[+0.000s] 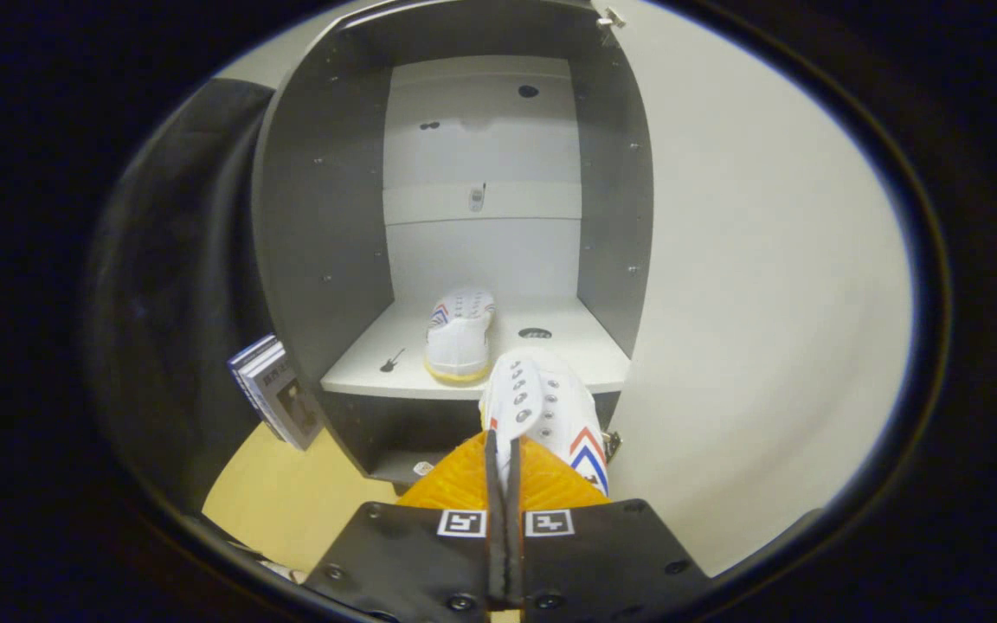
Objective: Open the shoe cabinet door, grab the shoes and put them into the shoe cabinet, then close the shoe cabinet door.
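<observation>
Facing you is the shoe cabinet (325, 216), its dark side walls framing a pale back panel and a white shelf (377, 355). Your cabinet door (749, 303) stands swung wide open to the right, pale and plain. One white shoe (460, 333) already sits on the shelf, heel toward you. Left of the cabinet a few books (278, 389) lean against the black cloth, above a yellowish floor (291, 502). Your gripper (504, 467) has its fingers nearly pressed together, pinching the second white shoe (546, 407) by its upper edge, just before the shelf's front lip.
</observation>
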The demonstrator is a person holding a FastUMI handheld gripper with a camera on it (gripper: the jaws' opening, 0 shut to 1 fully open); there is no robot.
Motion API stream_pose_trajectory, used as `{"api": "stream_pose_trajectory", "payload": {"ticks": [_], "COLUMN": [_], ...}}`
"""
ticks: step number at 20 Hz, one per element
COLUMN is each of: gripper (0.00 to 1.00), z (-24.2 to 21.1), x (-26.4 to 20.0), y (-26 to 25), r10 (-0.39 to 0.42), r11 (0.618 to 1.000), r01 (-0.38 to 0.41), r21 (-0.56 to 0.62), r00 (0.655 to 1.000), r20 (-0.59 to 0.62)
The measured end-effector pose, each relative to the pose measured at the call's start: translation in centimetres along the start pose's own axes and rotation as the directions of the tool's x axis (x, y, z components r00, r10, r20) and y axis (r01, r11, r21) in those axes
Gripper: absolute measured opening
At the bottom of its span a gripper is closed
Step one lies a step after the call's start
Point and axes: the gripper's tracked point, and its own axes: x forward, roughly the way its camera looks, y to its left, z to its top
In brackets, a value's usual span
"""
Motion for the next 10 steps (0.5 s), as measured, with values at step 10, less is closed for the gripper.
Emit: {"api": "stream_pose_trajectory", "payload": {"ticks": [10], "gripper": [0.02], "z": [2.8], "x": [5.7], "y": [-1.1], "r10": [0.050], "r11": [0.999], "r01": [-0.050], "r21": [0.003], "r00": [0.999], "r20": [-0.018]}}
